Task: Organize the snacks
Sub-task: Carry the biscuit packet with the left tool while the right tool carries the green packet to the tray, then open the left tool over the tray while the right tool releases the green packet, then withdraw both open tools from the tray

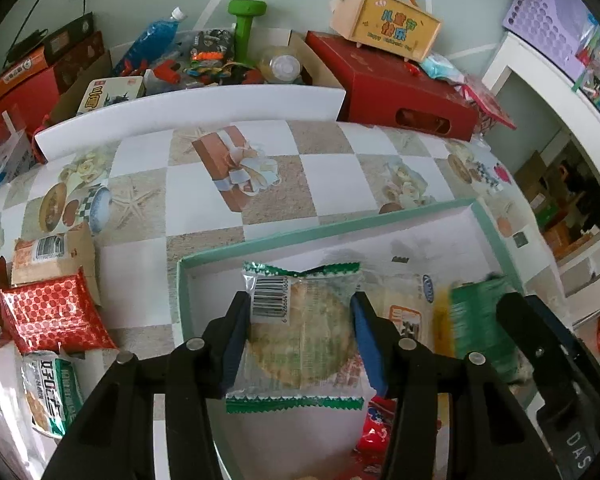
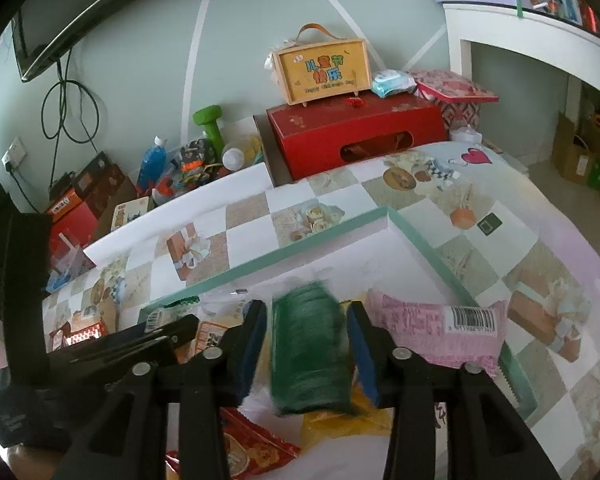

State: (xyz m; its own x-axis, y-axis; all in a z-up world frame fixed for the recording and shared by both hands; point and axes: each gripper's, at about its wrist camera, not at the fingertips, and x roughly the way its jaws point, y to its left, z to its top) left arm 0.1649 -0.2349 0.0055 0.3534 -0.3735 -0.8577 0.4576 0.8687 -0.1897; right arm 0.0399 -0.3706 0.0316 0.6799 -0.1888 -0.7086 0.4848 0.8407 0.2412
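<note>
Left gripper [image 1: 300, 334], black with blue pads, is being held over the shallow white box with a mint-green rim [image 1: 324, 226]. A clear round-cracker packet with green zigzag ends and a barcode [image 1: 300, 328] is lying between its jaws, spanning the whole gap; each pad is sitting at a side edge of the wrapper. Whether the pads are pressing or just flanking cannot be told from the left wrist view. The packet is positioned above the near-left part of the box floor.

Right gripper [image 2: 306, 344] is being held further right over the same box. A dark green snack packet [image 2: 310, 344], blurred, is seen between its jaws. A narrow gap is showing on each side, so the pads are not pressing on it; the jaws are standing moderately apart. In the left wrist view the same packet is appearing as a green smear just left of the right gripper's fingers.

A pink printed packet with a barcode [image 2: 436, 332] is lying in the box, just right of the right gripper. An orange-red snack packet [image 2: 252, 448] is lying below the left jaw of that gripper.

Outside the box, on the checked patterned tablecloth [image 1: 332, 168], a red dotted foil packet [image 1: 56, 312] and a white-and-green cracker packet [image 1: 52, 396] are lying to the left, well apart from both grippers.
</note>
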